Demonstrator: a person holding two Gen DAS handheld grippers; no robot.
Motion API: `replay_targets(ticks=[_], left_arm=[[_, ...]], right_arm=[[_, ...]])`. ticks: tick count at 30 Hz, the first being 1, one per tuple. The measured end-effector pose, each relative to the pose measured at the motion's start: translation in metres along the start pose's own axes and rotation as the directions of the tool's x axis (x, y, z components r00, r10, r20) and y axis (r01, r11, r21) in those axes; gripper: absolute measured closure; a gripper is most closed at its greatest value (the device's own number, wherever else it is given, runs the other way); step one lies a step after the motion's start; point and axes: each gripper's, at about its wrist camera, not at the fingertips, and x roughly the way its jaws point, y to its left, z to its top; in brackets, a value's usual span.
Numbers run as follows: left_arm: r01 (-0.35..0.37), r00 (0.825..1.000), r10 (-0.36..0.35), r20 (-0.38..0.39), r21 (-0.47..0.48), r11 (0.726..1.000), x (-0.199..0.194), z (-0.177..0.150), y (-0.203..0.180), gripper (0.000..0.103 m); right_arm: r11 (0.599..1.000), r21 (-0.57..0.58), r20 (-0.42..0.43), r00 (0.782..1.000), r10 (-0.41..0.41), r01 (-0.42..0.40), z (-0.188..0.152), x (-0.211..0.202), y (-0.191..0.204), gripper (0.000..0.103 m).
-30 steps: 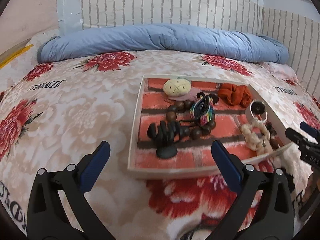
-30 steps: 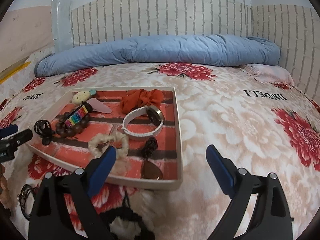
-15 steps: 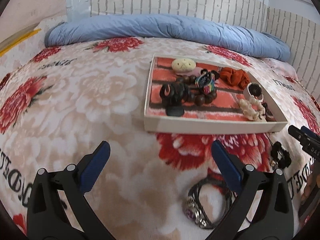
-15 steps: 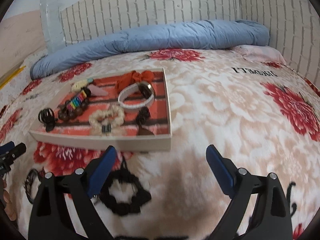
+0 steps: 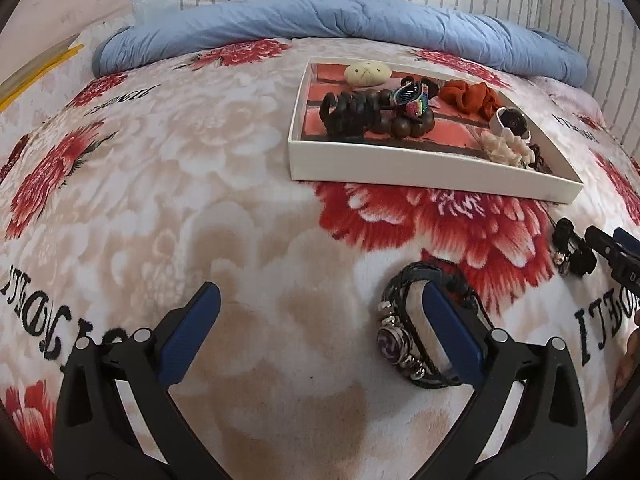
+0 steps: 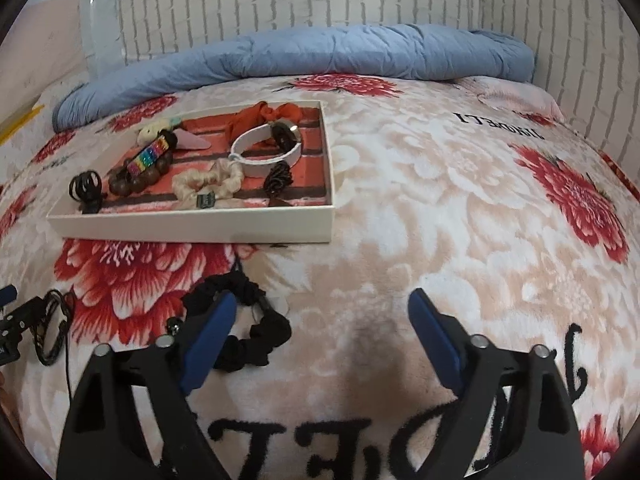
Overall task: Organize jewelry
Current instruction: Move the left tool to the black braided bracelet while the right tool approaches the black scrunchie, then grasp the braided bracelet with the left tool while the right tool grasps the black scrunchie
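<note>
A white tray (image 5: 400, 168) (image 6: 200, 228) on the floral blanket holds several pieces: a wooden bead bracelet (image 5: 404, 124), a black claw clip (image 5: 348, 114), an orange scrunchie (image 5: 468, 96), a cream scrunchie (image 6: 208, 184) and a white watch (image 6: 264, 152). A black leather bracelet with a purple charm (image 5: 400, 332) lies on the blanket, partly under the right finger of my open, empty left gripper (image 5: 320, 324). A black scrunchie (image 6: 256, 332) lies by the left finger of my open, empty right gripper (image 6: 320, 328); it also shows in the left wrist view (image 5: 572, 252).
A rolled blue duvet (image 5: 340, 28) lies along the brick-pattern wall behind the tray. The blanket (image 6: 460, 220) spreads right of the tray. The other gripper shows at each view's edge: the right gripper (image 5: 616, 252) and the left gripper (image 6: 16, 324).
Both grippers have drawn back from the tray and lowered toward the blanket. The tray now sits farther off; the leather bracelet and black scrunchie have come in close by the fingers.
</note>
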Motion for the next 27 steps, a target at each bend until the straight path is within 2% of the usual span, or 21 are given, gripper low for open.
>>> replay_targets(ticks=[3, 10, 13, 15, 18, 20, 23, 24, 27], left_arm=[[0.001, 1.0, -0.001, -0.009, 0.012, 1.0, 0.003, 0.0, -0.002, 0.006], [0.007, 0.999, -0.004, -0.039, 0.073, 0.997, 0.01, -0.004, -0.015, 0.021], [0.019, 0.999, -0.016, -0.042, 0.069, 0.997, 0.011, -0.003, -0.014, 0.024], [0.028, 0.999, -0.025, -0.042, 0.064, 0.998, 0.011, -0.003, -0.013, 0.024], [0.041, 0.999, -0.039, -0.033, 0.064, 0.997, 0.01, -0.003, -0.013, 0.036], [0.036, 0.999, -0.034, -0.028, 0.07, 0.997, 0.01, -0.003, -0.014, 0.039], [0.041, 0.999, -0.04, -0.02, 0.081, 0.996, 0.009, -0.003, -0.017, 0.048], [0.042, 0.999, -0.04, -0.018, 0.084, 0.996, 0.009, -0.003, -0.017, 0.053], [0.039, 0.999, -0.038, -0.014, 0.086, 0.996, 0.008, -0.002, -0.018, 0.056]], right_arm=[[1.0, -0.013, -0.02, 1.0, 0.001, -0.002, -0.001, 0.004, 0.003, 0.03], [0.999, -0.04, -0.073, 0.997, 0.018, -0.021, -0.003, 0.014, 0.008, 0.038], [0.998, -0.062, -0.083, 0.996, 0.012, -0.018, -0.004, 0.016, 0.013, 0.043], [0.997, -0.067, -0.086, 0.996, 0.02, -0.026, -0.004, 0.016, 0.014, 0.053], [0.996, -0.073, -0.088, 0.995, 0.042, -0.049, -0.004, 0.016, 0.015, 0.065], [0.995, -0.082, -0.087, 0.995, 0.048, -0.055, -0.005, 0.016, 0.017, 0.07], [0.994, -0.094, -0.087, 0.995, 0.054, -0.062, -0.005, 0.015, 0.019, 0.079], [0.994, -0.094, -0.087, 0.995, 0.055, -0.063, -0.005, 0.015, 0.02, 0.081], [0.994, -0.09, -0.088, 0.994, 0.06, -0.068, -0.004, 0.015, 0.019, 0.081]])
